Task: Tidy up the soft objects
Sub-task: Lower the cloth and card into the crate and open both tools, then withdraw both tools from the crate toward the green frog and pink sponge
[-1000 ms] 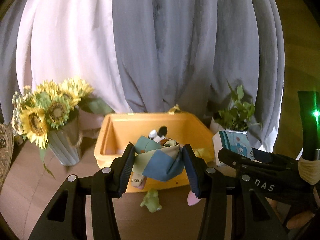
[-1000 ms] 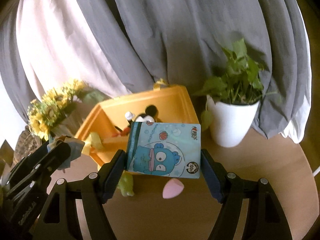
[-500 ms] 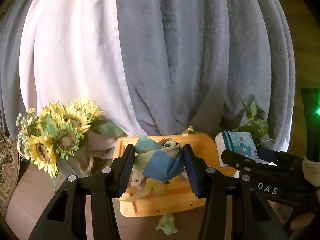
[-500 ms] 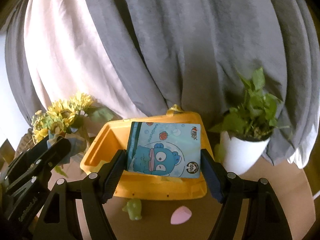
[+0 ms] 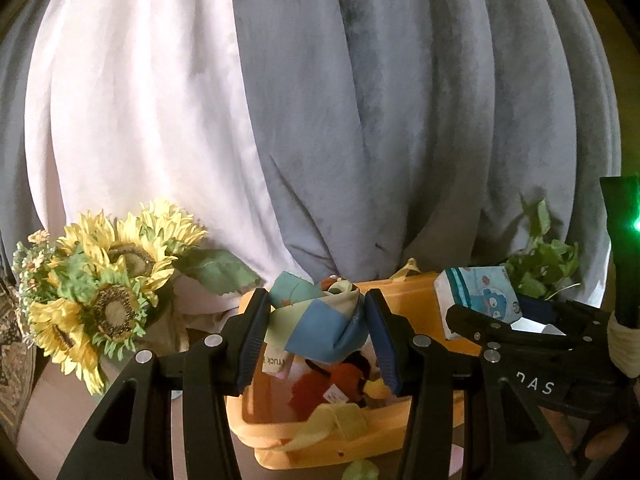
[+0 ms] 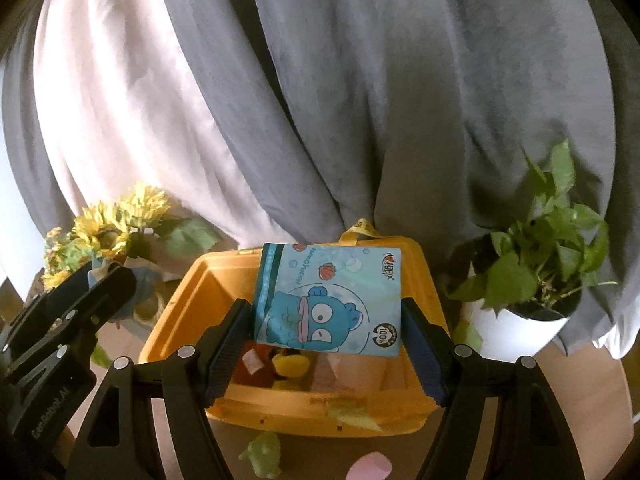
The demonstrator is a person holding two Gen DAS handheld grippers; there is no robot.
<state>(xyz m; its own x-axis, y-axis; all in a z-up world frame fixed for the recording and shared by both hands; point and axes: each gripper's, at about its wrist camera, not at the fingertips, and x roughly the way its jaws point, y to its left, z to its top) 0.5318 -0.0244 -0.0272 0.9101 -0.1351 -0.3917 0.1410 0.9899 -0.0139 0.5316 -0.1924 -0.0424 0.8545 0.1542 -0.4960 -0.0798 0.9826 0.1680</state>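
My left gripper (image 5: pixel 316 336) is shut on a bunched blue, green and cream cloth (image 5: pixel 320 320), held above the near part of the orange bin (image 5: pixel 424 316). My right gripper (image 6: pixel 326 340) is shut on a light blue tissue pack with a cartoon fish (image 6: pixel 328 304), held over the same bin (image 6: pixel 188 312). The pack and right gripper also show at the right of the left wrist view (image 5: pixel 476 300). Inside the bin lie a red and yellow plush (image 6: pixel 280 364) and other soft items.
A small green soft toy (image 6: pixel 262 456) and a pink sponge (image 6: pixel 368 470) lie on the wooden table in front of the bin. A vase of sunflowers (image 5: pixel 100 300) stands left of it, a potted plant (image 6: pixel 536 280) right. Grey and white curtains hang behind.
Both grippers have moved forward and lower toward the bin, which now looks larger and closer. Each still holds its item.
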